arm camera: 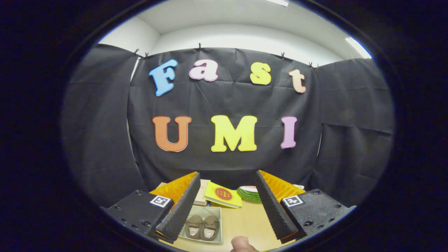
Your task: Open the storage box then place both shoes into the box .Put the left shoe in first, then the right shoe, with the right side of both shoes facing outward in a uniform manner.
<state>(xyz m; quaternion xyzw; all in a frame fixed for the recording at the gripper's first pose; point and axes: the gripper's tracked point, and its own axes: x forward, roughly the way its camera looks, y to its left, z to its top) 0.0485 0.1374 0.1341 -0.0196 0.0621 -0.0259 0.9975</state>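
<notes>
Gripper view: gripper [227, 206] held high with fingers spread wide, empty. Pair of brown shoes [202, 227] sits side by side in a shallow grey tray [217, 210] on the wooden table [245, 220], below and just inside the left finger, toes pointing away (long axis running forward). A fingertip [241, 243] shows beneath. Storage box: cannot tell which item.
</notes>
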